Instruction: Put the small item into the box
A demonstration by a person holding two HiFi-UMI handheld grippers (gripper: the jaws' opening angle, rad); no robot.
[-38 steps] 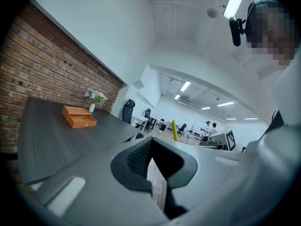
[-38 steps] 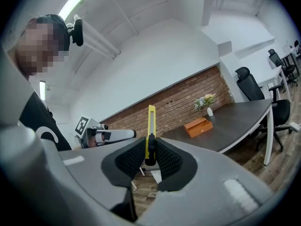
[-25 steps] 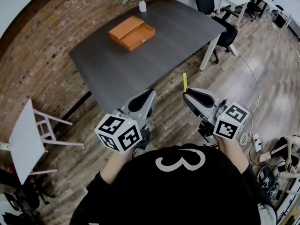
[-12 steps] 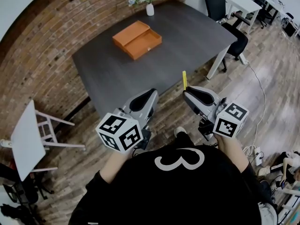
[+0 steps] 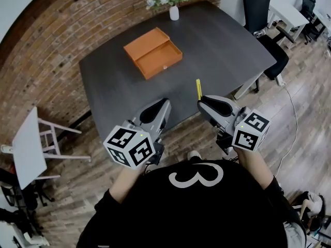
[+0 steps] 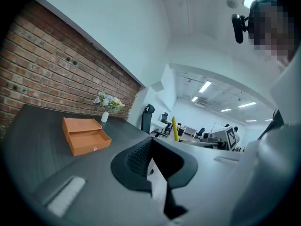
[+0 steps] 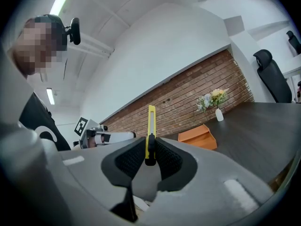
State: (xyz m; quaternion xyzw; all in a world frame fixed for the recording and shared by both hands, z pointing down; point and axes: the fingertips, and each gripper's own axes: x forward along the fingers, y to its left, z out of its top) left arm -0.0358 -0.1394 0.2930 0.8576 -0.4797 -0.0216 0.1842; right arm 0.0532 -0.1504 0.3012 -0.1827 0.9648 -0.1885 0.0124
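Closing in on the dark table [image 5: 222, 40], the person has carried both grippers forward. A second ago the yellow utility knife [image 5: 198, 89] stood over the wooden floor; now its tip shows against the table's near edge. The orange box [image 5: 153, 52] also sits lower and nearer in the head view.

The grip itself has not changed. The right gripper [image 5: 203, 100] stays clamped on the knife's lower end, its jaws only narrowly apart. The handle sticks straight up between the ribbed pads [image 7: 127, 160]. The left gripper [image 5: 158, 107] has its jaws drawn together with nothing between them, and it is carried level with the right one.

The box lies well apart from both grippers, toward the far half of the table in front of a white vase of flowers [image 5: 174, 12]. Its tray faces the person and looks open and empty.

Judging from this, the task is in its carrying stage. The knife is secured and the receptacle is ready. What remains is a long reach across the tabletop, then lowering the knife into the tray and releasing it.
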